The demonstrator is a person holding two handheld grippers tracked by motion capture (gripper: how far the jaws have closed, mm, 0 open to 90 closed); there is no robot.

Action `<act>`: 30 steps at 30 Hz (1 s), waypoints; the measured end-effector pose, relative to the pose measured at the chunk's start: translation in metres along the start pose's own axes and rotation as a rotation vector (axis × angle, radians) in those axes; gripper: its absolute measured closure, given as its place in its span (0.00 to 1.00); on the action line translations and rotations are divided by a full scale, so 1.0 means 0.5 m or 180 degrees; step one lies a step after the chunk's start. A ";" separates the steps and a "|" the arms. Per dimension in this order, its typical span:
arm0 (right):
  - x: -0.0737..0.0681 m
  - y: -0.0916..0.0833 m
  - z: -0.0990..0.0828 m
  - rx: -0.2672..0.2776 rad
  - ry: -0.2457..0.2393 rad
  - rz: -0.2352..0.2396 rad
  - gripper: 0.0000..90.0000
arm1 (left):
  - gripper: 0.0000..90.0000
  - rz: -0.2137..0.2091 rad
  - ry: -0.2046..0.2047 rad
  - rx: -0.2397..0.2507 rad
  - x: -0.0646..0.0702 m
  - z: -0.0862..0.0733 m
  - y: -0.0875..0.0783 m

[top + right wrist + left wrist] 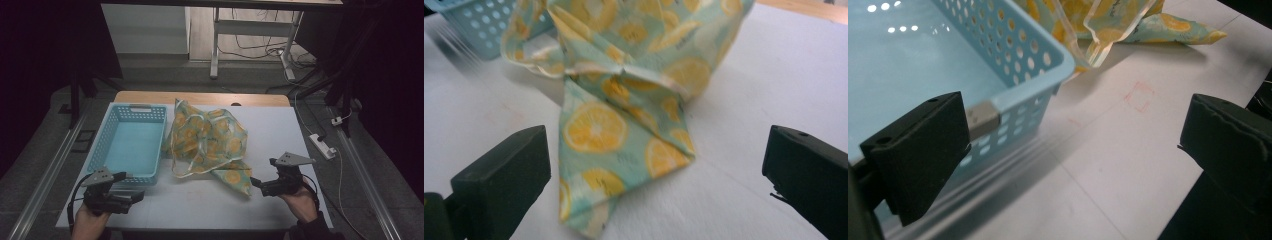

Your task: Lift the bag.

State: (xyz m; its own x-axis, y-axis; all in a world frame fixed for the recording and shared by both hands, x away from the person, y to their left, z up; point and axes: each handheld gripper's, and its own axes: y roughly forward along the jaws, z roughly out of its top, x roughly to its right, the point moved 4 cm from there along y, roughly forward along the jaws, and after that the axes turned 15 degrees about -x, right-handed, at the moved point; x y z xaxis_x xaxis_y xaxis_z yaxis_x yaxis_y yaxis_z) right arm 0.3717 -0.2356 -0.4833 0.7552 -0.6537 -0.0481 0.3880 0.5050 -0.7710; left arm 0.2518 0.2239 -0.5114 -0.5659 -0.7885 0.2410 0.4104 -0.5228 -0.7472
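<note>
high view: your left gripper [134,186] sits at the near left of the white table [280,135], just in front of the near wall of the light blue basket [131,141], jaws apart and holding nothing. your right gripper [256,182] is at the near right, its tips pointing at the near corner of the lemon-print cloth [212,142], which lies crumpled at mid-table, just beside the basket's right wall.

left gripper view: your 2 jaws stand wide. the basket [1013,60] corner lies just past the left jaw; whether it touches, cannot tell. the cloth [1128,22] lies beyond, well apart.

right gripper view: your 2 jaws stand wide, nothing between the pads. the cloth's folded corner [619,165] lies on the table between them, nearer the left jaw. the basket [479,22] is at the upper left.
</note>
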 end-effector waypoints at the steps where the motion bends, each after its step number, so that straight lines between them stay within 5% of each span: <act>1: 0.001 -0.002 -0.006 -0.0001 0.0021 -0.0008 0.00 | 0.00 0.0010 -0.0019 -0.0007 -0.001 -0.006 -0.001; 9: 0.013 -0.018 -0.058 -0.0042 0.0151 -0.0100 0.00 | 0.00 0.0076 -0.0162 -0.0023 -0.015 -0.043 -0.007; 22: 0.024 -0.020 -0.135 -0.0285 0.0323 -0.0178 0.00 | 0.00 0.0313 -0.0315 -0.0257 -0.039 -0.095 -0.002; 30: 0.024 -0.021 -0.159 -0.0434 0.0389 -0.0241 0.02 | 0.00 0.0308 -0.0391 -0.0350 -0.046 -0.104 -0.005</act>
State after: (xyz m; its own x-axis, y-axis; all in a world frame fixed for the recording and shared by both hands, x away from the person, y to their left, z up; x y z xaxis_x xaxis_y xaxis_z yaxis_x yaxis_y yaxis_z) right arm 0.3348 -0.2934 -0.5264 0.6536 -0.7547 -0.0569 0.3599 0.3761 -0.8538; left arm 0.2267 0.2604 -0.5474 -0.4333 -0.8705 0.2334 0.3743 -0.4094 -0.8320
